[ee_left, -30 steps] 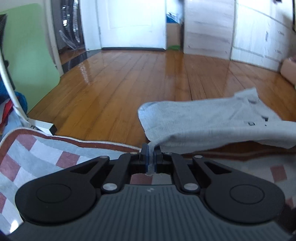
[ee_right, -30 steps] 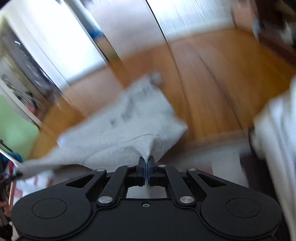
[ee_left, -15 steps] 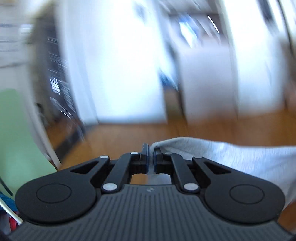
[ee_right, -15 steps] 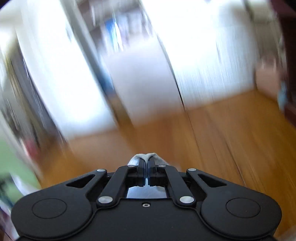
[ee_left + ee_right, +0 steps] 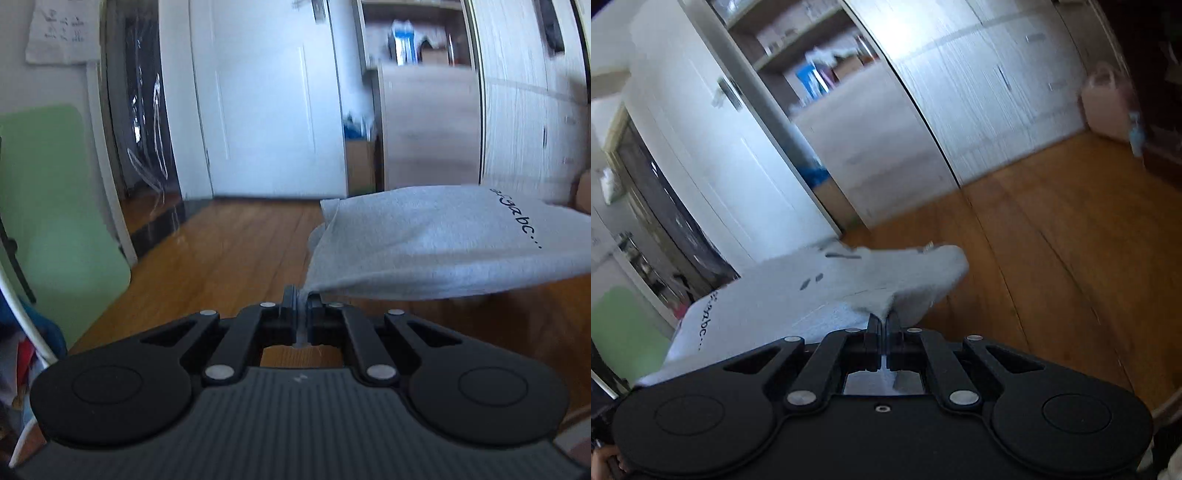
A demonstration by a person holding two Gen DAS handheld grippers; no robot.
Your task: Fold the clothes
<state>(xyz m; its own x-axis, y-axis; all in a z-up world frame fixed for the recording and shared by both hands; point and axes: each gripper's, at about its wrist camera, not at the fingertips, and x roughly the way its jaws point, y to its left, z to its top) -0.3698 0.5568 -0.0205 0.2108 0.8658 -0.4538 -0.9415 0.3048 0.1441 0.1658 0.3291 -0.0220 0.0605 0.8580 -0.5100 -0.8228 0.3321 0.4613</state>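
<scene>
A: Stretching between two sets of tongs, a pale grey garment (image 5: pixel 436 243) is held up in the air over a wooden floor (image 5: pixel 229 258). What is gripped, and by which?

B: A corner of the cloth is pinched in the left tongs (image 5: pixel 302 302), whose jaws are closed on it. Another bunched edge is clamped in the right tongs (image 5: pixel 882 321), also closed. Small dark lettering is seen printed on the fabric.

A: Why is it held that way?

B: By two spread grips the cloth is kept taut and lifted clear, so it can likely be shaken flat or brought over into a fold. Which of these is under way cannot be told.

A: What lies around it?

B: White doors (image 5: pixel 258 110) and pale cupboards (image 5: pixel 990 92) are seen behind, slightly blurred. No tabletop or bed is shown beneath the garment.
</scene>
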